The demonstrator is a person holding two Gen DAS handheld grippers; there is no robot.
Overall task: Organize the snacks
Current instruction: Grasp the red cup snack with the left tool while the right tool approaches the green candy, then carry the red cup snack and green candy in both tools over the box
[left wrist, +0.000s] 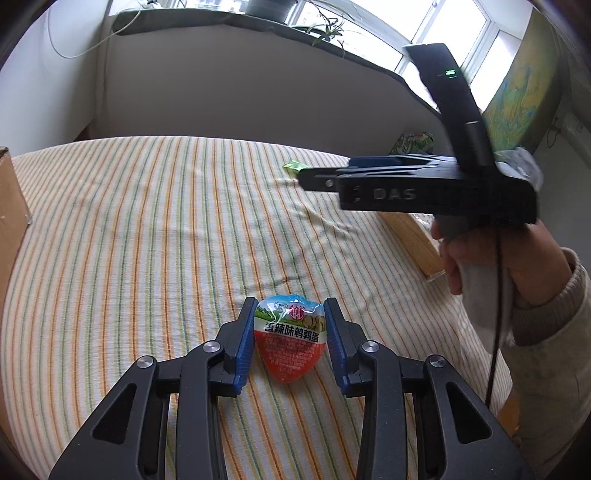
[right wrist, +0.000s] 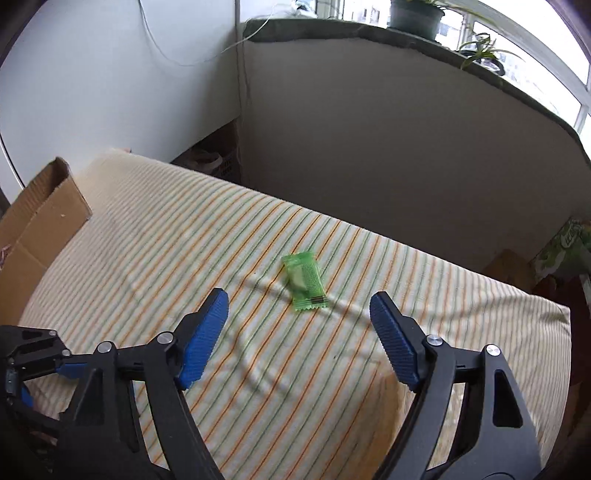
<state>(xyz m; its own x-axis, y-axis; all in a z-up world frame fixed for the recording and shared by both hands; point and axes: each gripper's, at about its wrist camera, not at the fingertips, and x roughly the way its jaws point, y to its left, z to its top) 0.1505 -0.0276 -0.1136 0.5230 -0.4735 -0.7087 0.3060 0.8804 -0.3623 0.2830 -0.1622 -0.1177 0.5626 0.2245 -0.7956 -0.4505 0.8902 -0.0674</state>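
While both tongs are hovering, snacks are lying on the striped bed (left wrist: 147,221).
Left tongs (left wrist: 290,306) are gripping the egg packet (left wrist: 290,336); right tongs (right wrist: 299,308) are gaping, the green candy (right wrist: 304,282) lying just beyond their tips.

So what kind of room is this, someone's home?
Probably a home, likely a bedroom or sunroom: a striped cloth covers a padded, bed-like surface, potted plants stand on the sill by the windows, and a cardboard box sits beside it.
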